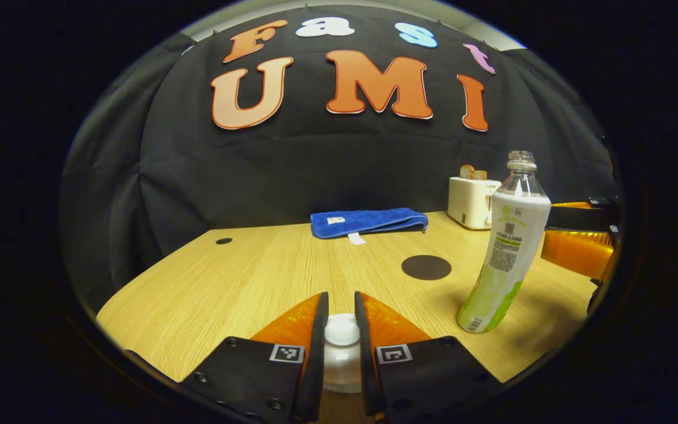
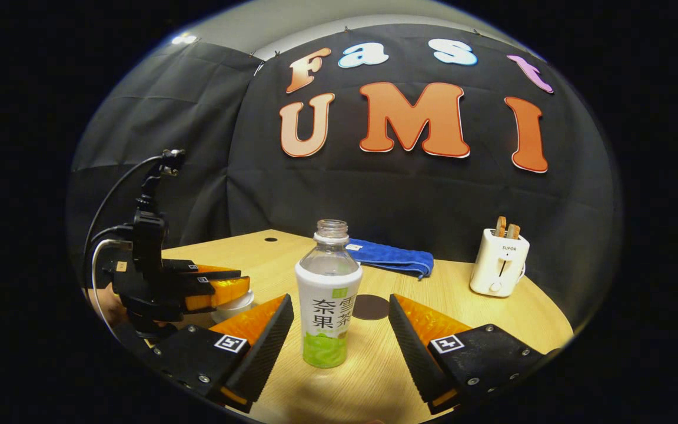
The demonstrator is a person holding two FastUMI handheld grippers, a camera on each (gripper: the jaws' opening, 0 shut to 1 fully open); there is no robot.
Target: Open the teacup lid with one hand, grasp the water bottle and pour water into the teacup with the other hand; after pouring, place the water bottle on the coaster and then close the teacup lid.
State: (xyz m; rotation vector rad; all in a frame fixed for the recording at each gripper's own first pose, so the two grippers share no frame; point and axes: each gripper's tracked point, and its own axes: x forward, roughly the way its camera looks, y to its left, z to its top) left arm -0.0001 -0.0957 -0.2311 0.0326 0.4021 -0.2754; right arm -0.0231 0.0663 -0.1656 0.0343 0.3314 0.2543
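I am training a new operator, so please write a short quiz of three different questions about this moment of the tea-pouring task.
1. True or false: the left gripper is closed on the white knob of the teacup lid.
2. Multiple choice: the clear plastic water bottle with white and green label is A) lying down, B) standing uncapped between the open fingers of the right gripper, C) on the round dark coaster.
3. Fill in: the folded towel near the back of the wooden table is ____.

Key: 1 true; 2 B; 3 blue.
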